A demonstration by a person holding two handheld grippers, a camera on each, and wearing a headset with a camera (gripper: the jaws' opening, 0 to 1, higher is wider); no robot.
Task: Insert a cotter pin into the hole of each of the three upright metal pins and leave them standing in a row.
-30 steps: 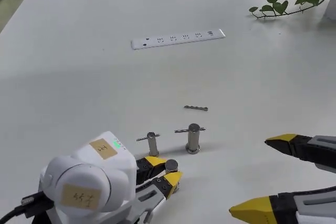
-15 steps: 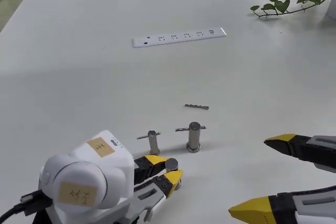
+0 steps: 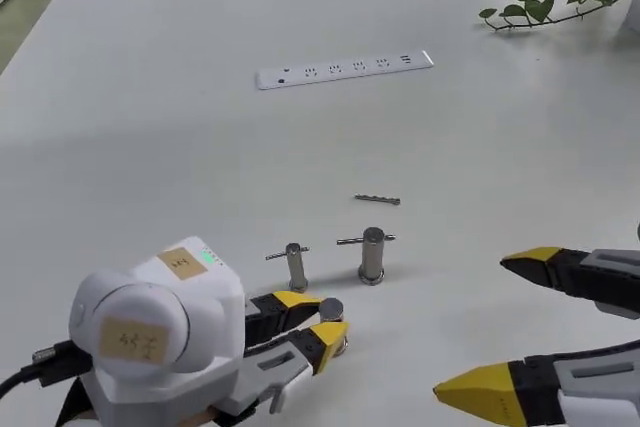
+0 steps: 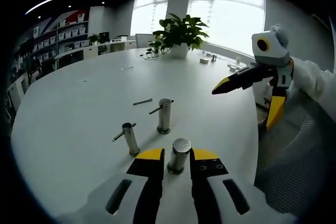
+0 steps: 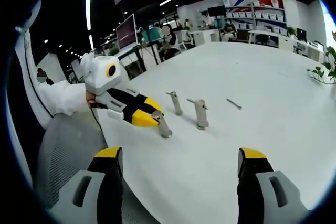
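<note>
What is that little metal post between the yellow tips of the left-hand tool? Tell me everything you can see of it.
The metal post is a short round cylinder, shiny grey like steel, with a flat top and a slightly wider foot. It stands upright on the white table, nearer the person than the other posts. The yellow-tipped fingers of the left gripper close on its two sides. No cotter pin passes through it.

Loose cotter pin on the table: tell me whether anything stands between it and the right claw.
Nothing visible does. Bare table lies between the open right claw and the loose cotter pin. The nearest upright metal pin, already pinned, stands off to the side of that line.
</note>
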